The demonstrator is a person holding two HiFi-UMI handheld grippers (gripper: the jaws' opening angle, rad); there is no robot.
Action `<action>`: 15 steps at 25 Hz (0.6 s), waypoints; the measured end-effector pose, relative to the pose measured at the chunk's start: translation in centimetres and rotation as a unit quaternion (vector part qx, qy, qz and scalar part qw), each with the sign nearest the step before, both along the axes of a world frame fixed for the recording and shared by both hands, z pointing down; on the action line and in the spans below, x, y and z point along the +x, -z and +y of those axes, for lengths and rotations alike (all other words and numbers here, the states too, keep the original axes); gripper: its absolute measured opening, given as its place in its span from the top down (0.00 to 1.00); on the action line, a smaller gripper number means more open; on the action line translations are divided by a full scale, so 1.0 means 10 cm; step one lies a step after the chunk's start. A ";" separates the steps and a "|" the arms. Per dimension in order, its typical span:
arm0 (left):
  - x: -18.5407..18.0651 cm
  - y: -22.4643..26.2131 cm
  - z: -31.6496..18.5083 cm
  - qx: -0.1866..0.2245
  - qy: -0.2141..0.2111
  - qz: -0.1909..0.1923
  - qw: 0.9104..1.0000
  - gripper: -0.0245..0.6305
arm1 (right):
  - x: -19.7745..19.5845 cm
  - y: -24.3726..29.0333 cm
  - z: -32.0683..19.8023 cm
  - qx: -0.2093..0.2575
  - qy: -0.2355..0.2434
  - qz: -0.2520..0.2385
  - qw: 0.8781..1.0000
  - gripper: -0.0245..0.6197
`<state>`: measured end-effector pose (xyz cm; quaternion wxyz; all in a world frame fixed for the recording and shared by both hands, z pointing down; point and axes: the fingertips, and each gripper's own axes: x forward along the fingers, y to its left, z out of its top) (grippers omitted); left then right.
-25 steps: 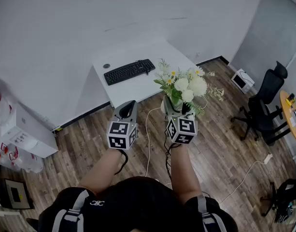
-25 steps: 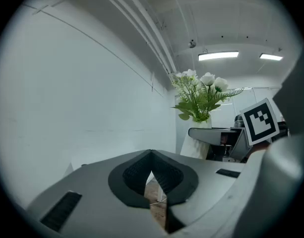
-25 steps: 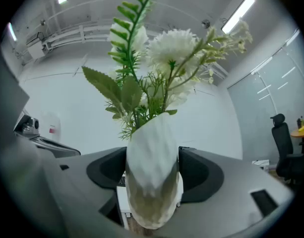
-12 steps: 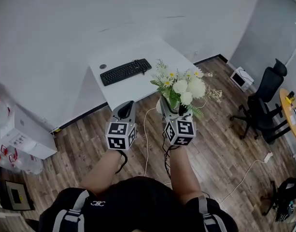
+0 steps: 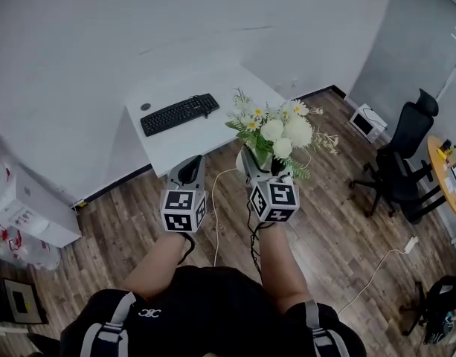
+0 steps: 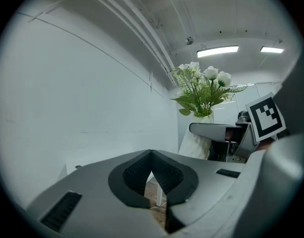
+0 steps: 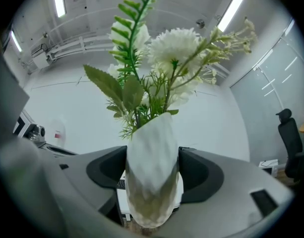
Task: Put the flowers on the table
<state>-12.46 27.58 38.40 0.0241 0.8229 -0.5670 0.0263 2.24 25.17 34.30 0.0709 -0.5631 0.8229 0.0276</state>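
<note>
Right tool [image 5: 256, 168] clenched on white vase [image 7: 152, 172] of flowers [image 5: 283, 129], held in the air over the worktop's [image 5: 213, 136] 5 o'clock corner. Left tool [image 5: 187, 171] pinched closed, empty. Worktop has drifted toward 9 o'clock over the last second. Carry likely still underway, set-down pending.

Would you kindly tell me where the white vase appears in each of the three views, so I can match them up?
Head view: white vase at centre, gripped by the right tool.
Left gripper view: right of centre, under the bouquet.
Right gripper view: bottom centre, clamped between the right tool's jaws.
Shared landmark: the white flowers standing in it, visible in all three.
</note>
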 end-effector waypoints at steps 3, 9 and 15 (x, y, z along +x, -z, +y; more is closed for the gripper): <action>0.16 -0.02 0.00 0.001 0.006 0.005 1.000 0.94 | 0.22 0.01 -0.02 0.005 0.004 0.000 1.000 0.45; 0.34 -0.04 -0.05 -0.002 0.003 0.016 1.000 0.94 | 0.46 0.06 -0.07 0.010 0.005 -0.002 1.000 0.45; 0.46 -0.02 -0.21 0.022 0.000 0.019 1.000 0.94 | 0.57 0.03 -0.22 0.015 0.007 -0.003 1.000 0.45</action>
